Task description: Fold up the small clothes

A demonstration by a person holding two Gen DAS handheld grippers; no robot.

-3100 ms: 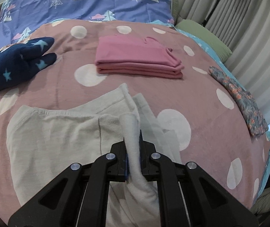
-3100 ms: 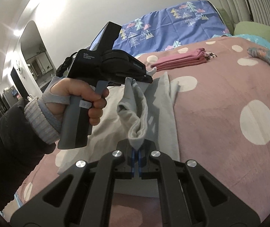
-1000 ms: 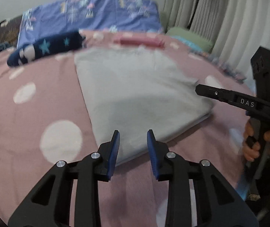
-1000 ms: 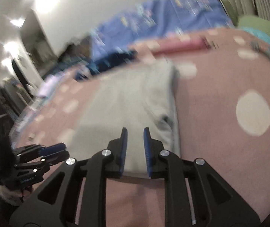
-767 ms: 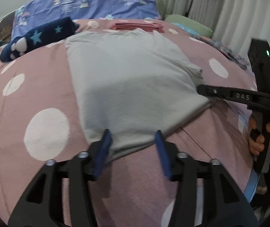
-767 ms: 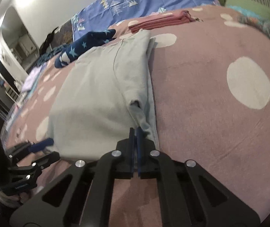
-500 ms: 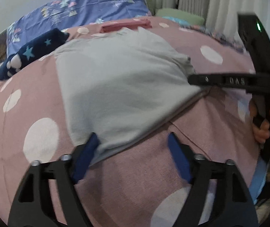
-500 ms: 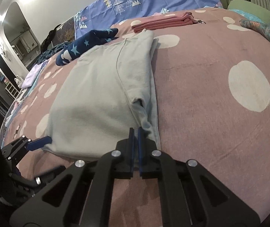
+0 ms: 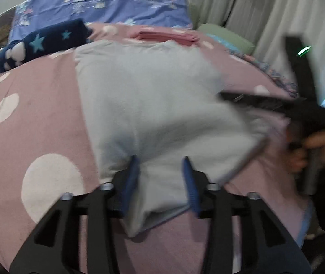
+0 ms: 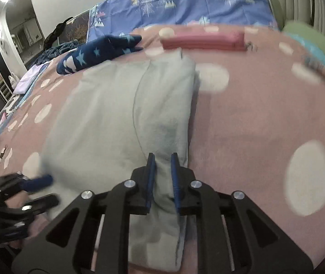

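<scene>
Grey garment (image 9: 153, 105) lies flat on the pink spotted blanket (image 9: 37, 118), already folded lengthwise into a long panel. Its far end nearly reaches the folded pink stack (image 10: 203, 38); the navy star-print item (image 10: 96, 52) sits just beside its far left corner. All places below are given relative to the garment.

Left gripper (image 9: 160, 178): at the near left corner. Jaws spread wide, the corner of the cloth lying between them, pads not seen pressing on it. Frame is blurred, so contact at the left pad is uncertain.

Right gripper (image 10: 162, 178): at the near right corner, over the doubled edge. Jaws opening, a narrow gap, with a ridge of cloth standing up between the pads. Whether the pads bear on it I cannot tell for sure; it looks loosely straddled, not pinched.

Handling judgement: soft, light knit, limp, some thickness where layers stack. It will sag and slide layer on layer if lifted by the top ply only. Best hold: both near corners, pinching through all layers at the hem, then carry the near end toward the far end. Risk: the inner flap at the right edge slipping out.
</scene>
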